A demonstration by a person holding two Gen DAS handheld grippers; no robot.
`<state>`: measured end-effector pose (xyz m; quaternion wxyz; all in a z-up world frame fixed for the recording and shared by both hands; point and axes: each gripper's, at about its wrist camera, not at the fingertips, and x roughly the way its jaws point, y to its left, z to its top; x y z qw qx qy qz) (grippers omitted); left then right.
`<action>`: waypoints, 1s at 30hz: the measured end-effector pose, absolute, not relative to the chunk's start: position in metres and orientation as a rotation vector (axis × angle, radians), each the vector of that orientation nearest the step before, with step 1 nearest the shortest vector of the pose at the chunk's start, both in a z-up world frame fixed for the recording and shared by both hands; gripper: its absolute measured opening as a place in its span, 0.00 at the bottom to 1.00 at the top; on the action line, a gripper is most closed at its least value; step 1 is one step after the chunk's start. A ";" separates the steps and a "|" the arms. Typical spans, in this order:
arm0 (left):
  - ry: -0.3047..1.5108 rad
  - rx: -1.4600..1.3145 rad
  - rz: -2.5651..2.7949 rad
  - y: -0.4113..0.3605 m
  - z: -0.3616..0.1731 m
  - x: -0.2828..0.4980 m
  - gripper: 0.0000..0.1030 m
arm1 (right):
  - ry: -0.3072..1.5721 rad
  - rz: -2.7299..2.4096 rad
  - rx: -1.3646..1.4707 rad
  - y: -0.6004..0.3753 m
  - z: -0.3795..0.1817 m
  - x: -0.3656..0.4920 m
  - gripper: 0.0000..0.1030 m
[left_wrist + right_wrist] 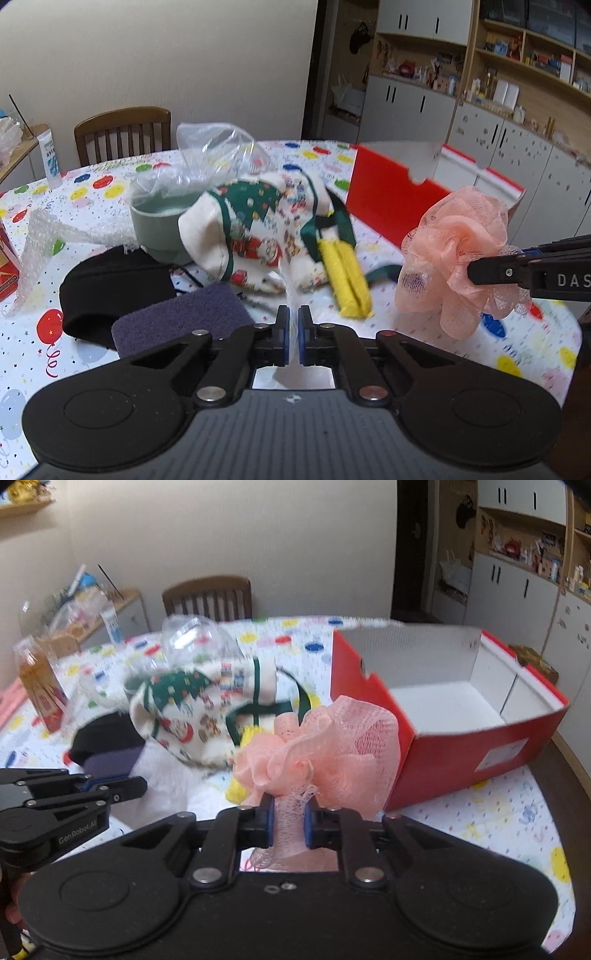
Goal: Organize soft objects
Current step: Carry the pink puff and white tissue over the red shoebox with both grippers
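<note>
My right gripper [290, 805] is shut on a pink mesh bath puff [332, 746], held above the table beside an open red shoebox [443, 753]. In the left wrist view the puff [454, 240] hangs at the right from that gripper [471, 273]. My left gripper [293, 314] is shut, and a pale edge of the Christmas-print cloth bag [258, 225] seems pinched in its tips; the bag looks blurred. A yellow rolled cloth [351, 277] lies by the bag's green straps. A purple pad [184, 317] and a black cloth [107, 288] lie to the left.
A grey-green bowl [159, 229] under a clear plastic bag [210, 147] stands behind the cloth bag. Bubble wrap [48, 236] and a carton [40, 686] sit at the far left. A wooden chair [122, 129] is behind the table; cabinets line the right.
</note>
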<state>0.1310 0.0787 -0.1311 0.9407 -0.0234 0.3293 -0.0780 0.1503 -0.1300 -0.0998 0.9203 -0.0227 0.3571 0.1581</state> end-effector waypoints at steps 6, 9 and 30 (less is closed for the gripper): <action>0.630 -0.074 -0.154 0.073 -0.104 0.127 0.04 | 0.676 0.381 -0.034 -0.156 -0.070 0.147 0.13; 0.638 -0.081 -0.140 0.071 -0.100 0.127 0.04 | 0.657 0.387 -0.016 -0.174 -0.058 0.152 0.13; 0.785 -0.108 0.072 0.076 -0.148 0.122 0.79 | 0.691 0.437 0.064 -0.222 -0.062 0.170 0.13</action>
